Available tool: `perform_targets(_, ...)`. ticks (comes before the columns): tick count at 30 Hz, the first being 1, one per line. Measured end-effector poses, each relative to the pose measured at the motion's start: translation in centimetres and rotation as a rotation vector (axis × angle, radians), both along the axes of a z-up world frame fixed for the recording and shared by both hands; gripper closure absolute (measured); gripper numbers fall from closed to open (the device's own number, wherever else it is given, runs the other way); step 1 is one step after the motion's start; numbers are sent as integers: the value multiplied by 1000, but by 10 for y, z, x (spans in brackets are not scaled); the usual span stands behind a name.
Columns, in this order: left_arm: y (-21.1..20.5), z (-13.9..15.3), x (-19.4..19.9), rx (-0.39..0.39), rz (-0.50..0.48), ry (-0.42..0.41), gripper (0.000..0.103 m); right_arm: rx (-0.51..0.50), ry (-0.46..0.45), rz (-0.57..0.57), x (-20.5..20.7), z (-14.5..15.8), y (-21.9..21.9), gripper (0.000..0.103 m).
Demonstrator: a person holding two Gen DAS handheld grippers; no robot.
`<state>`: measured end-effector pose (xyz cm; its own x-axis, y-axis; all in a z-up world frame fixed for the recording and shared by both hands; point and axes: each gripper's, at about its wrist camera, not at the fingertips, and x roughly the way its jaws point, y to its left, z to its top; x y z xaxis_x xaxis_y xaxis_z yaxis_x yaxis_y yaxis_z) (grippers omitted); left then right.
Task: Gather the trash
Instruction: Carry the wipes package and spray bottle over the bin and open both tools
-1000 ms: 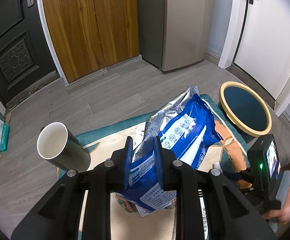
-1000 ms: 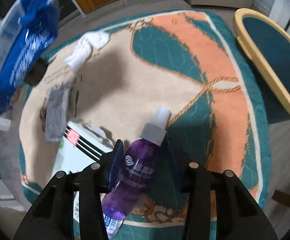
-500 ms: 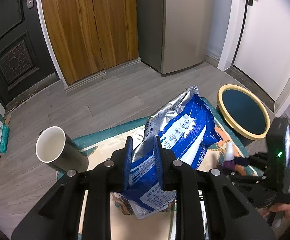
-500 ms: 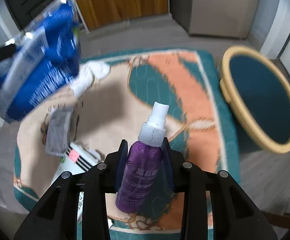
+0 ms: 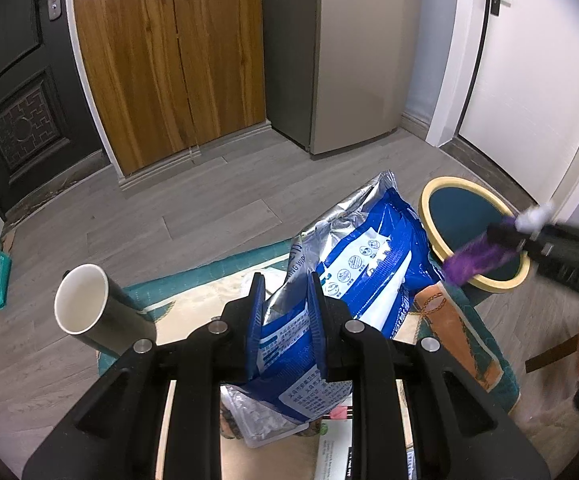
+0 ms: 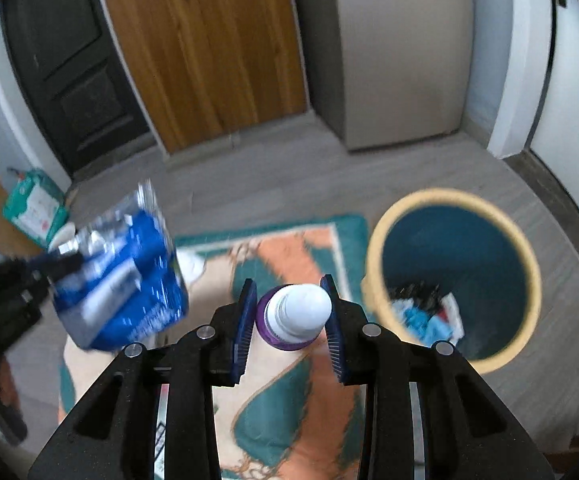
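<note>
My left gripper (image 5: 285, 300) is shut on a blue and silver foil bag (image 5: 353, 256) and holds it up above the rug. My right gripper (image 6: 291, 308) is shut on a purple spray bottle (image 6: 295, 316) with a white cap pointing at the camera. In the left wrist view the bottle (image 5: 477, 258) hangs at the near rim of the round bin. The bin (image 6: 381, 240) has a yellow rim and dark blue inside, with some trash at the bottom. It also shows in the left wrist view (image 5: 429, 216). The bag shows blurred in the right wrist view (image 6: 121, 276).
A patterned teal, orange and cream rug (image 6: 289, 264) lies on the grey wood floor. A paper cup (image 5: 85, 304) sits at the left gripper's side. White crumpled paper (image 6: 191, 264) and a white box (image 5: 333, 456) lie on the rug. Wooden cupboard doors (image 5: 169, 60), a grey cabinet and doors stand behind.
My right gripper closed on the purple bottle, lifted it off the rug and carried it up toward the bin. My left gripper kept hold of the bag and barely moved.
</note>
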<state>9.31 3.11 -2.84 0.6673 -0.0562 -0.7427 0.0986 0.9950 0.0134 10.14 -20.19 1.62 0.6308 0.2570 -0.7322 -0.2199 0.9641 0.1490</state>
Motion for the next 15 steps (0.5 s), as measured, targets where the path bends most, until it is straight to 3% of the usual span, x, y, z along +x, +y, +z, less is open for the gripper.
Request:
perform_targets(4,-19,2,9,0,-22,0,82,-5,-50,-36,9,12,-27,69)
perform_targets(11,-69,0,35,-18,-77,-1,82,70,-45,-174,28,16,-97,69)
perform_targets(15,-108,-3,56,-39,-130,4,82,64,-60,-230,33,22,-135,69)
